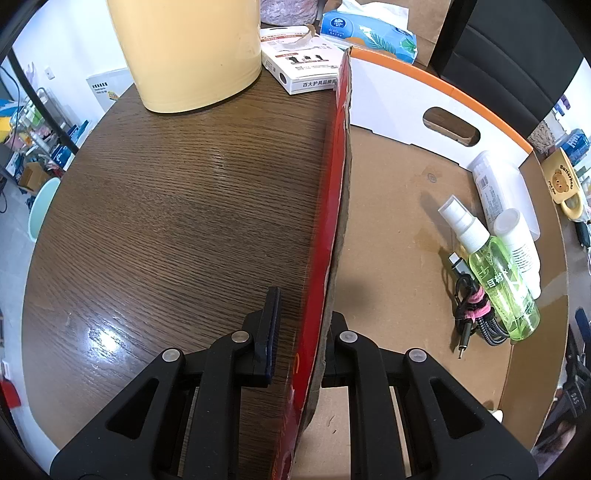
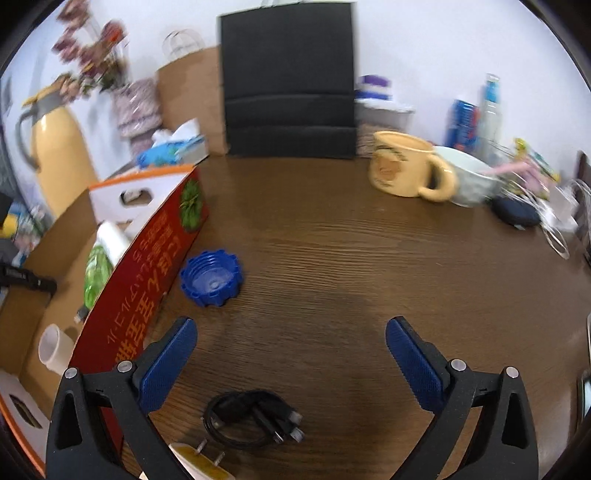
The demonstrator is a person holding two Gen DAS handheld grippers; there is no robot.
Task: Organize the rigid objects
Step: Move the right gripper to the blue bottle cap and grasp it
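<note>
My left gripper (image 1: pixel 301 325) straddles the red side wall (image 1: pixel 332 206) of a shallow cardboard box; a small gap shows beside the left pad, so I cannot tell if it grips. Inside the box lie a green spray bottle (image 1: pixel 506 280), two white tubes (image 1: pixel 495 192) and a bundled cable (image 1: pixel 476 317). My right gripper (image 2: pixel 291 354) is open and empty above the wooden table (image 2: pixel 351 258). A coiled black cable (image 2: pixel 251 417) with a yellow plug (image 2: pixel 201 461) lies between its fingers, near the camera. A blue ridged cap (image 2: pixel 211 277) lies beside the box wall (image 2: pixel 147 295).
A yellow thermos (image 1: pixel 192 51), a white product box (image 1: pixel 303 62) and a tissue pack (image 1: pixel 369 33) stand behind the cardboard box. A yellow bear mug (image 2: pixel 410 170), a pale bowl (image 2: pixel 469 177) and small clutter sit at the table's far right. A black chair (image 2: pixel 291 81) stands behind.
</note>
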